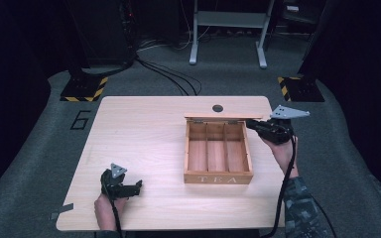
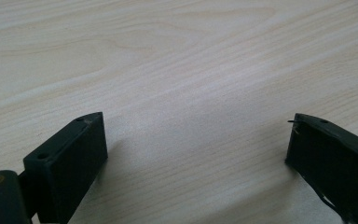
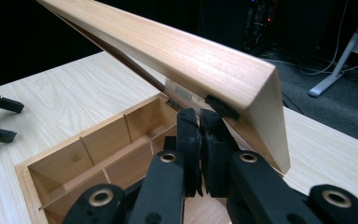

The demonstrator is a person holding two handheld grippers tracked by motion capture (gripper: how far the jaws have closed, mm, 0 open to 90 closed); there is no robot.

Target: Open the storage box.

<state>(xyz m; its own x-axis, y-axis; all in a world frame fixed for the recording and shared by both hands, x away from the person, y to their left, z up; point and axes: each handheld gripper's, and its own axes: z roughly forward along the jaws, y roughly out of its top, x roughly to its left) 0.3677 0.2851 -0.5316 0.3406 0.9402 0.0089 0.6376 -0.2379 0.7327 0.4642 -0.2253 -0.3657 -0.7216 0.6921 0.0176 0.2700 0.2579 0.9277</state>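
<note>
The right gripper point(image 3: 199, 122), jaws pressed together, props the hinged pale-wood lid point(image 3: 177, 56) of the compartmented wooden tea box point(image 1: 218, 153) near the bench's far right corner; it should lift slowly (pushing under the lid's edge). The left gripper point(image 2: 196, 144) rests wide open.

One wooden tea box point(image 1: 218, 177) with three compartments is sitting on one table point(image 1: 144, 134), and two grippers are showing.

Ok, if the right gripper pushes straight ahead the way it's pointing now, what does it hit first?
Probably the raised lid of the tea box: the right gripper, fingers shut, sits right under the lid's corner edge, apparently already touching it.
</note>
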